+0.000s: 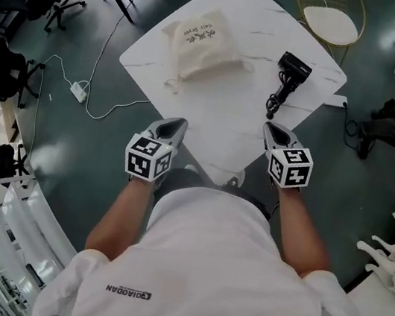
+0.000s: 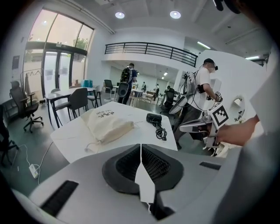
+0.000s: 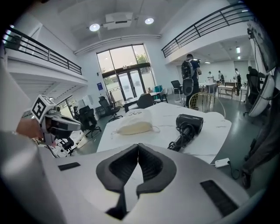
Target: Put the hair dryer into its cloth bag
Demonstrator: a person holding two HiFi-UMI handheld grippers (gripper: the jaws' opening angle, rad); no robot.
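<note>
White marble-look table (image 1: 221, 108): cream cloth bag (image 1: 202, 47) lay at its left; black hair dryer (image 1: 291, 73), cord bundled, lay at its right, apart from the bag. Left gripper (image 1: 179, 123) and right gripper (image 1: 271, 128) hovered at the near edge, jaws closed, both empty.

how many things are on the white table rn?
2. The cloth bag lies on the far left part of the table. The hair dryer lies to its right, apart from it, cord bundled along the handle. Nothing looks hidden.
</note>
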